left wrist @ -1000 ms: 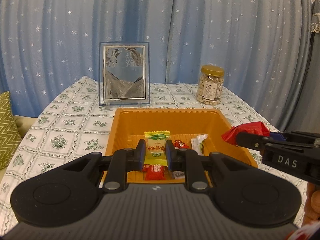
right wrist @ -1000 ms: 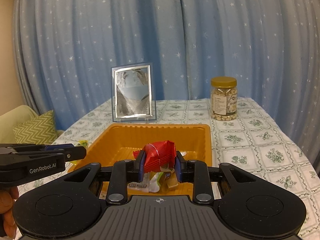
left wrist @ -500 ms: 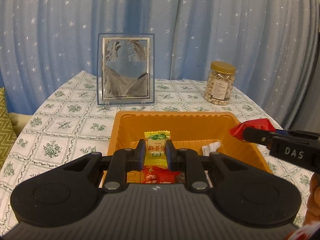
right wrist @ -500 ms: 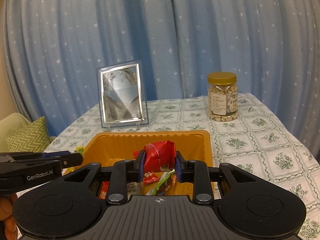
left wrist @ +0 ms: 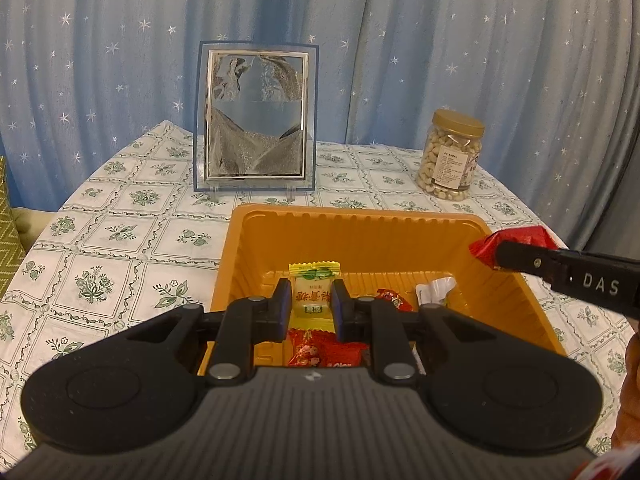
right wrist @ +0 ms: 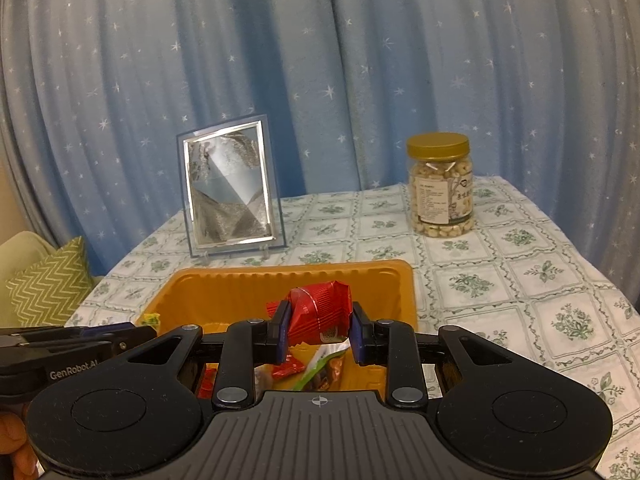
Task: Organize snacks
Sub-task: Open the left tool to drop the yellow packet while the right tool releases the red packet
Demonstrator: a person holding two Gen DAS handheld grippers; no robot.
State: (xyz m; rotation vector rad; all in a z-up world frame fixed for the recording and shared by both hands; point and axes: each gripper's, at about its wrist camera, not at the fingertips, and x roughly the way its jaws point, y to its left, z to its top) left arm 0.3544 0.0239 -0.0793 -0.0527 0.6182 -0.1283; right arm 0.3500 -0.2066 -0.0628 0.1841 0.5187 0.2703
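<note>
Left gripper (left wrist: 308,305) clamps yellow candy (left wrist: 313,294), right gripper (right wrist: 319,332) clamps red wrapper (right wrist: 320,312); both look light, crinkly, held mid-wrapper above orange tray (left wrist: 360,236).

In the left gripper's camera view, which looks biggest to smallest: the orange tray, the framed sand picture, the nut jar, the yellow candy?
1. orange tray
2. framed sand picture
3. nut jar
4. yellow candy

The tray sits nearest the camera, which exaggerates its lead over the picture.

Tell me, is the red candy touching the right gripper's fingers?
Touching. The right wrist view shows the red candy squeezed between both fingers of the right gripper, no gap on either side, held over the orange tray.
</note>
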